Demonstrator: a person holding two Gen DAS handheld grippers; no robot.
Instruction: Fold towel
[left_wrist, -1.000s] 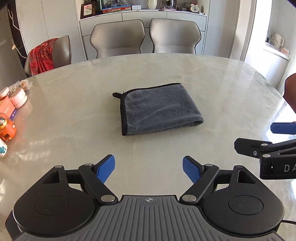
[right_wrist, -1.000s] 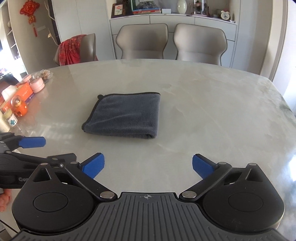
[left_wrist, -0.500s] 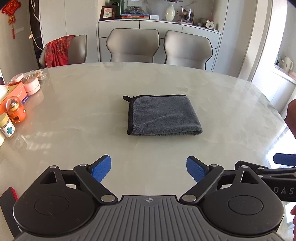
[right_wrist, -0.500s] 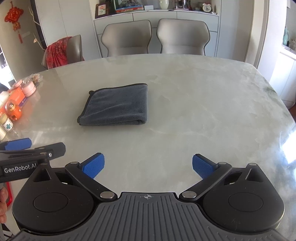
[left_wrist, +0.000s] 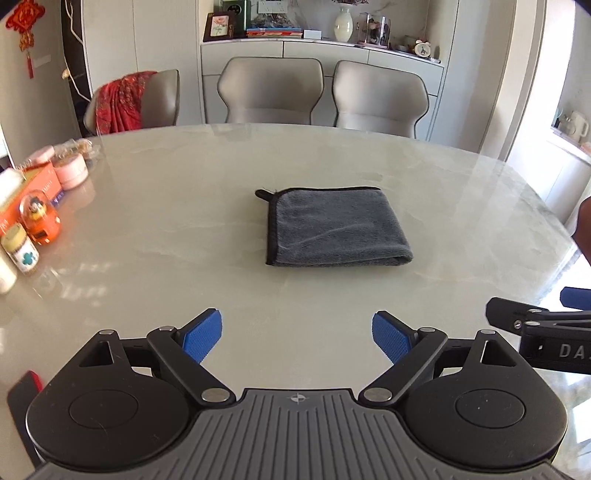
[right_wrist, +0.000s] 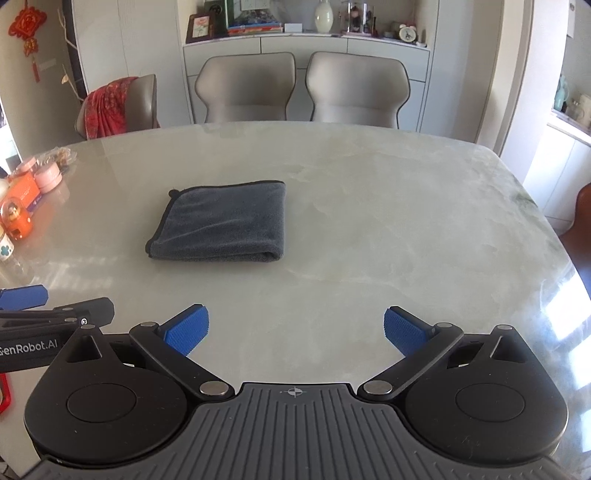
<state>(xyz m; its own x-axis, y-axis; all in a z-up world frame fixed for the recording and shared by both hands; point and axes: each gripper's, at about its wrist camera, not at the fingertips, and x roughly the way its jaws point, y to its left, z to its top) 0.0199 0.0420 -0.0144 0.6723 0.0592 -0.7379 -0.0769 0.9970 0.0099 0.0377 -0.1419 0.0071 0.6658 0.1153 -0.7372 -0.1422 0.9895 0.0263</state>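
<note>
The grey towel (left_wrist: 334, 227) lies folded flat near the middle of the table (left_wrist: 184, 206), well apart from every edge. It has a black border along its far side and its left side. A small black loop sticks out at its far left corner. The fold at the near side is thick and rounded, with several layers on top of each other. Nothing touches the towel.

Both grippers are above the near edge of the table, well apart from the towel. The left gripper (left_wrist: 295, 334) has its two blue pads (left_wrist: 202, 336) spread wide, and only bare table shows between them. The right gripper (right_wrist: 295, 330) is also spread wide, with its blue pads (right_wrist: 187, 329) far from each other and nothing between them. In the left wrist view, a part of the right gripper shows at the right border of the picture. In the right wrist view, a part of the left gripper shows at the left border.

Along the left edge of the table stands a group of small things: an orange box (left_wrist: 31, 188), two pink round containers (left_wrist: 72, 170), an orange toy with a clear dome (left_wrist: 38, 218) and a small jar (left_wrist: 20, 248) with a green clover mark.

Behind the far edge of the table stand two beige chairs (left_wrist: 271, 92). A third chair (left_wrist: 162, 98) at the far left corner carries a red cloth (left_wrist: 120, 101). Behind the chairs is a white sideboard (left_wrist: 325, 48) with a vase (left_wrist: 343, 24), a picture frame (left_wrist: 218, 26) and a small clock (left_wrist: 422, 48) on it.
</note>
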